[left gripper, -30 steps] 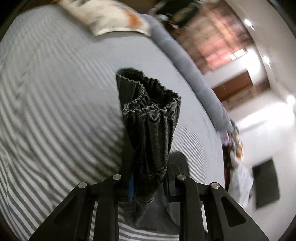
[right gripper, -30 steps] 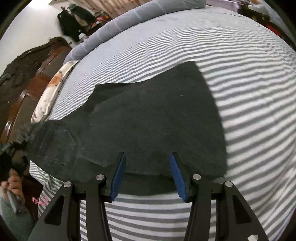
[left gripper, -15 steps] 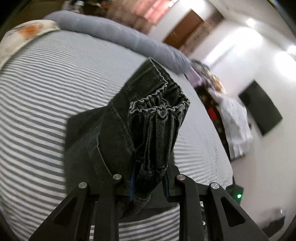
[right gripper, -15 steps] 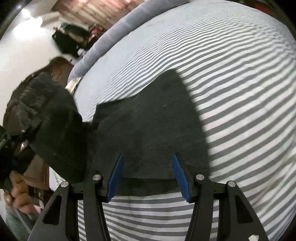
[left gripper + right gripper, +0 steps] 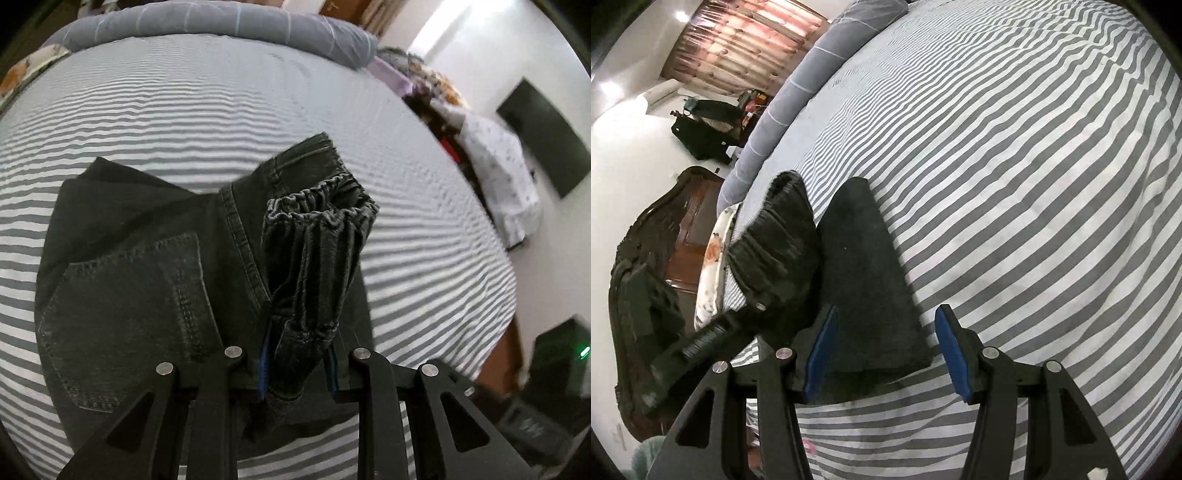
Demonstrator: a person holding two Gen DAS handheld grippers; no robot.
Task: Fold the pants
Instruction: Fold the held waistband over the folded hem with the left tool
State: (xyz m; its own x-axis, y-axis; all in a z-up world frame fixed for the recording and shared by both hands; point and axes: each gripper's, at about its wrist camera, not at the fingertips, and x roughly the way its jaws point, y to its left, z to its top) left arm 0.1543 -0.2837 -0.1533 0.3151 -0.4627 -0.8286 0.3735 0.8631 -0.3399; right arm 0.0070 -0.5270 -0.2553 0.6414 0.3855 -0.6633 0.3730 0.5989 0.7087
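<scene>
Dark grey jeans [image 5: 129, 288] lie partly folded on a grey and white striped bed [image 5: 221, 110]. My left gripper [image 5: 297, 365] is shut on the elastic waistband [image 5: 317, 236], which stands bunched above the seat and back pocket. In the right wrist view the folded leg part of the pants [image 5: 864, 288] lies on the bed, and the left gripper with the waistband [image 5: 779, 240] hangs over its left side. My right gripper [image 5: 886, 350] is open and empty, its blue pads either side of the fold's near edge.
A grey rolled blanket [image 5: 221, 22] lies along the bed's far edge. A patterned pillow [image 5: 713, 266] and a dark carved headboard [image 5: 646, 258] are at the left. Cluttered furniture and a wall screen [image 5: 543, 129] stand beyond the bed's right edge.
My left gripper has carried the waistband over across the legs toward my right gripper, so the pants now lie doubled. My right gripper stays open at the fold's near edge.
</scene>
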